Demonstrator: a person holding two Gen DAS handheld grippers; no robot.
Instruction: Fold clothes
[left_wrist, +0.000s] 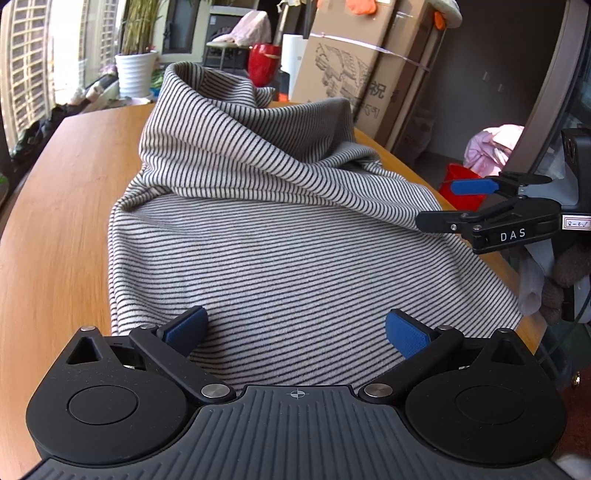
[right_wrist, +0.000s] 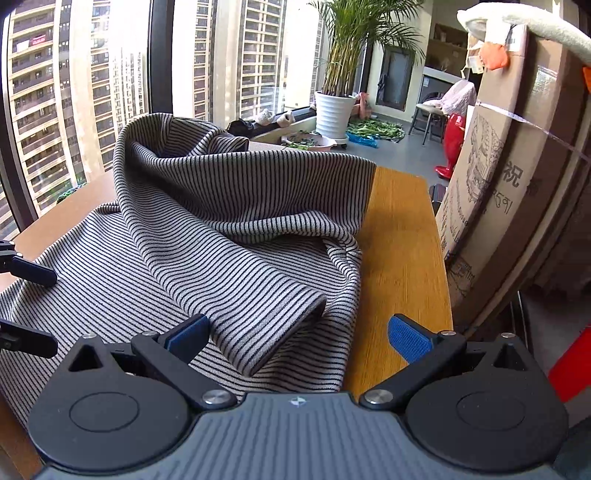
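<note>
A grey-and-black striped top (left_wrist: 258, 229) lies on the wooden table (left_wrist: 62, 206), its far part bunched up high and a sleeve draped across the body toward the right. My left gripper (left_wrist: 295, 328) is open and empty, just above the near flat part of the top. My right gripper (left_wrist: 447, 206) shows at the right edge of that view, open, by the sleeve end. In the right wrist view the right gripper (right_wrist: 299, 332) is open and empty, with the sleeve cuff (right_wrist: 291, 332) lying between its fingers. The left gripper's fingertips (right_wrist: 33, 271) show at the left edge.
Tall cardboard boxes (right_wrist: 491, 206) lean close along the table's right side. Bare table strip (right_wrist: 399, 258) lies between the top and the boxes. A red bucket (left_wrist: 461, 184) and pink cloth sit on the floor beyond. A potted plant (right_wrist: 334, 110) stands by the windows.
</note>
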